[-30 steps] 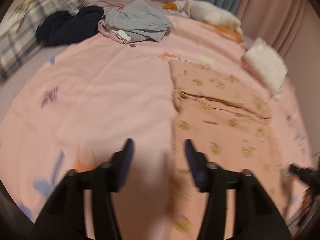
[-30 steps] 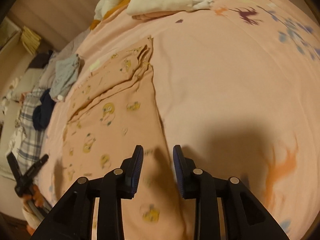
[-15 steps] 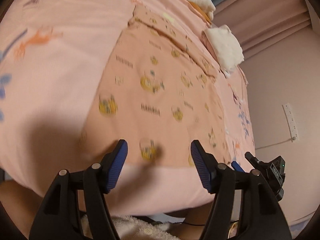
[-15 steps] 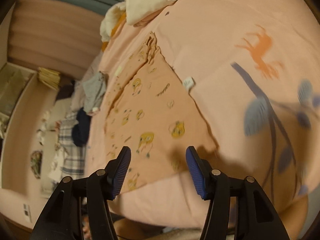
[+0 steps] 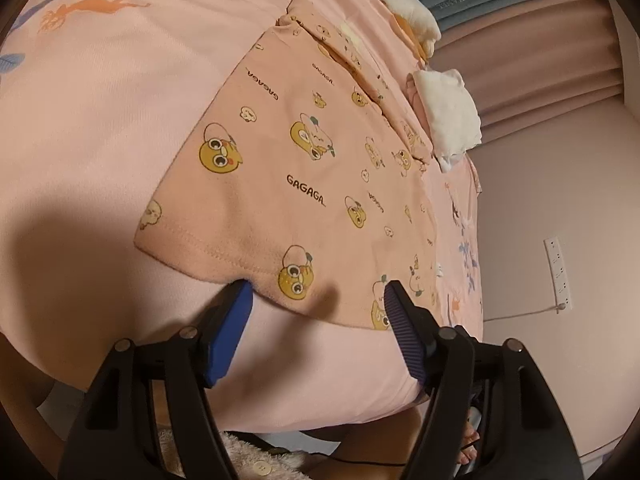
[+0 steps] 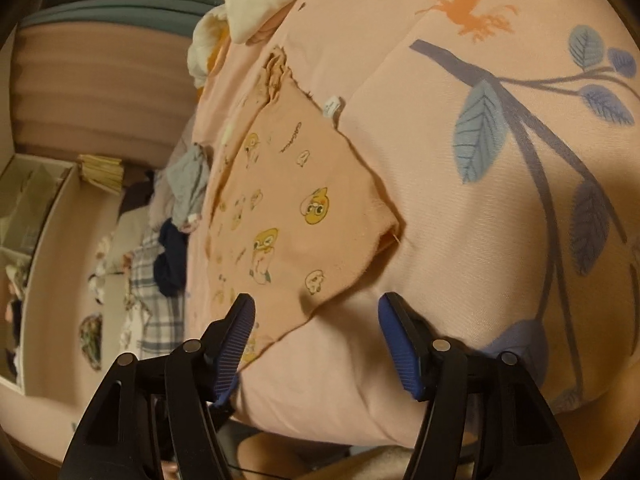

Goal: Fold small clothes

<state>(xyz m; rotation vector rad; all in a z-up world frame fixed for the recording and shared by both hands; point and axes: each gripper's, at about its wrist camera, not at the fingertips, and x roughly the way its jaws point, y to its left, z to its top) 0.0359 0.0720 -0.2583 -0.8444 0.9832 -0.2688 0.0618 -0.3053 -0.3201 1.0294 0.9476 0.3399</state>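
A peach cotton garment printed with yellow cartoon faces [image 5: 304,168] lies spread flat on the pink bedspread with orange deer and blue leaf prints [image 5: 100,128], its stitched hem near the bed's front edge. The left gripper [image 5: 318,292] points at that hem with its blue-padded jaws apart and opening; the hem's edge sits between the fingertips, and the left pad seems just to meet the cloth, though no pinch shows. At the garment's other lower corner, seen from the right wrist view, the right gripper [image 6: 316,306] has its jaws wide and opening too, the corner [image 6: 320,280] lying between the tips, unpressed. A folded white cloth [image 5: 448,116] rests farther back, beside the garment
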